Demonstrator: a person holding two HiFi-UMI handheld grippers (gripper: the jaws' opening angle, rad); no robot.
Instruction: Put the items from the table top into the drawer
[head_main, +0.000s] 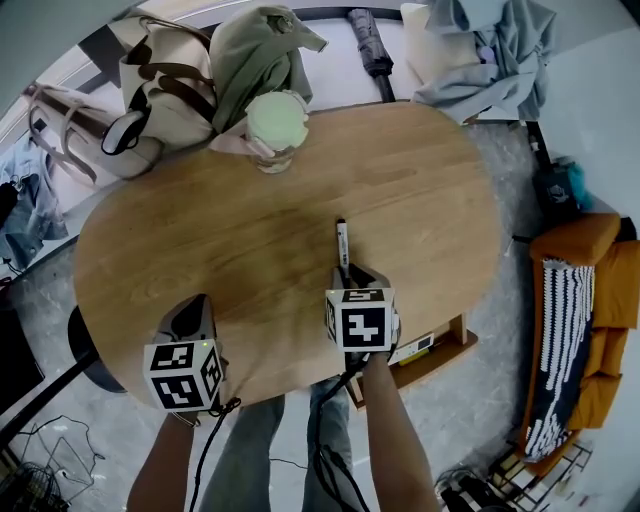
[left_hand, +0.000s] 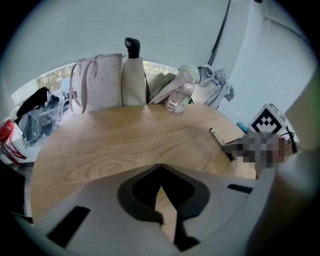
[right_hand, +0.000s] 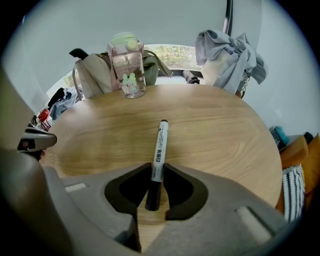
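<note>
Narrowly parted, right tool (right_hand: 157, 169) pinches the marker (right_hand: 160, 142); left tool (left_hand: 160, 167) closed.

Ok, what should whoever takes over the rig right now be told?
Right hand-held gripper: closed on the black-capped end of the white marker pen, which lies on the oval wooden table.
Left hand-held gripper: shut, empty, over the table.
Clear plastic bottle with pale green lid: upright at the far edge.
Wooden drawer: open beside the right arm.
Done: marker gripped. To do: marker, then bottle, into drawer.
</note>
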